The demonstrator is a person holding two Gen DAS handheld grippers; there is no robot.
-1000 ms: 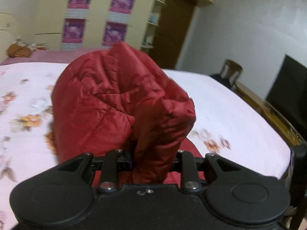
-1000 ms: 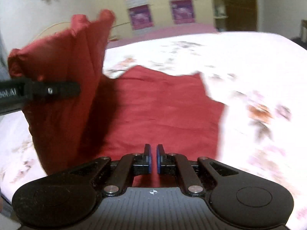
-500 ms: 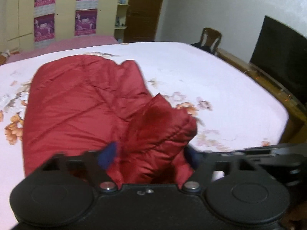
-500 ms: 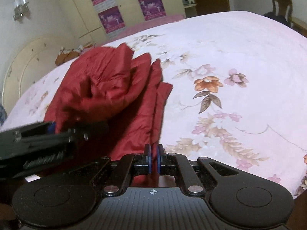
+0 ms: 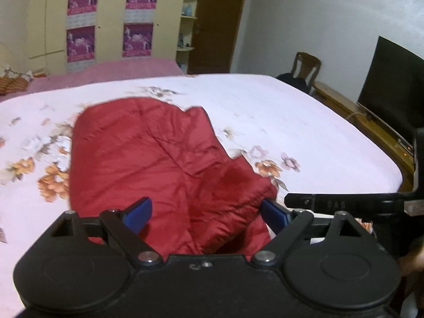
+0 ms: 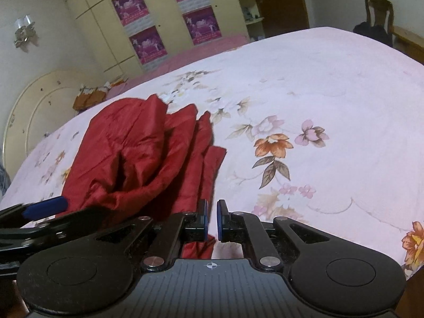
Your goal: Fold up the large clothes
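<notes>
A red quilted jacket (image 5: 148,159) lies folded in layers on the floral bedsheet (image 5: 291,111). My left gripper (image 5: 205,213) is open, its blue pads wide apart on either side of the jacket's near bunched edge, holding nothing. In the right wrist view the jacket (image 6: 137,159) lies left of centre. My right gripper (image 6: 211,220) has its blue pads almost together with a thin gap, just right of the jacket's near corner; it grips nothing. The left gripper's blue pad (image 6: 45,208) shows at the left edge there.
The bed's right edge meets a wooden bench (image 5: 355,116) and a dark TV (image 5: 392,79). A chair (image 5: 304,69) stands at the far corner. A cupboard with posters (image 5: 111,18) and a round headboard (image 6: 34,114) lie beyond the bed.
My left gripper held the jacket's fold up a second ago, lowered it onto the bed, then opened and let go. The right gripper's jaws parted slightly and it sits by the jacket's near corner.
</notes>
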